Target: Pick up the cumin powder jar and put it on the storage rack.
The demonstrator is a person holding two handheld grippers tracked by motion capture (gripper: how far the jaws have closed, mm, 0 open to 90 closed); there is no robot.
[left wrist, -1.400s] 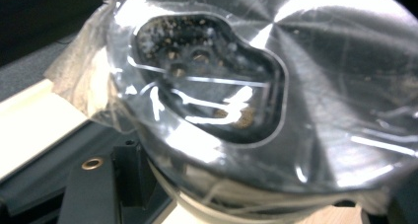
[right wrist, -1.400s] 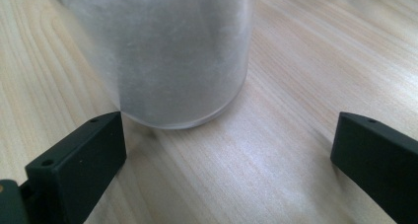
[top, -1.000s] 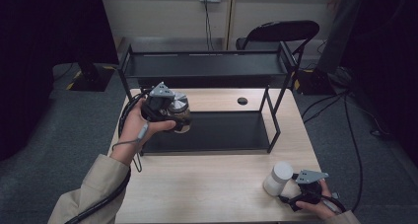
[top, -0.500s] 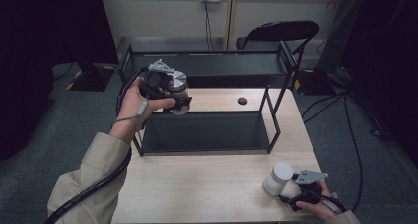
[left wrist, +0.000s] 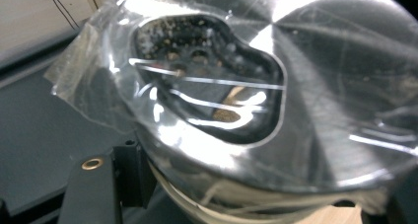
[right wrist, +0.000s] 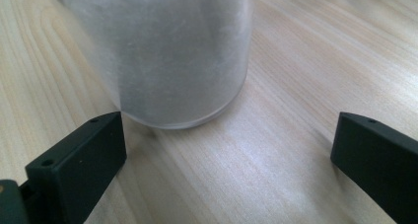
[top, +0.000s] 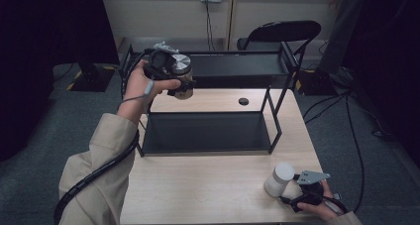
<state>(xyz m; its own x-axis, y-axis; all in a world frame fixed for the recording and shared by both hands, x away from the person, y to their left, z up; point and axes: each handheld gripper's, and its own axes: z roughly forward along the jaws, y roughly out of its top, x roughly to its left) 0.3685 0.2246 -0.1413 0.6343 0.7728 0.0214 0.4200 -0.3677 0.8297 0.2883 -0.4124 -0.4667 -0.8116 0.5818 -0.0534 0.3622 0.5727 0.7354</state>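
A: Why is the left claw [top: 182, 82] up by the top shelf [top: 237, 64] of the black rack [top: 274, 117]?

B: It is clamped on a jar with a shiny metal lid [top: 180, 64], and I judge the jar is meant for that upper shelf. The jar [top: 182, 84] hangs in the air at the rack's left end, level with the shelf edge and tipped a little, above the wooden surface [top: 208, 190].

A: Is the grip firm?

B: It looks so. In the left gripper view the lid [left wrist: 315, 86] crowds the camera, with clear plastic wrap [left wrist: 88, 71] across it and a shaker opening [left wrist: 207, 81] showing spice grains. The jaws sit low on the body, so the lid stays free.

A: And the right claw [top: 292, 195]?

B: Its jaws stand wide, pressing nothing. The white bottle [top: 280, 179] stands upright on the surface just ahead of them, near the front right corner. In the right gripper view the bottle [right wrist: 162, 51] sits beyond the jaw tips, closer to one jaw, not between the pads.

A: Why wait there?

B: Probably that bottle is next, so the hand rests beside it, ready.
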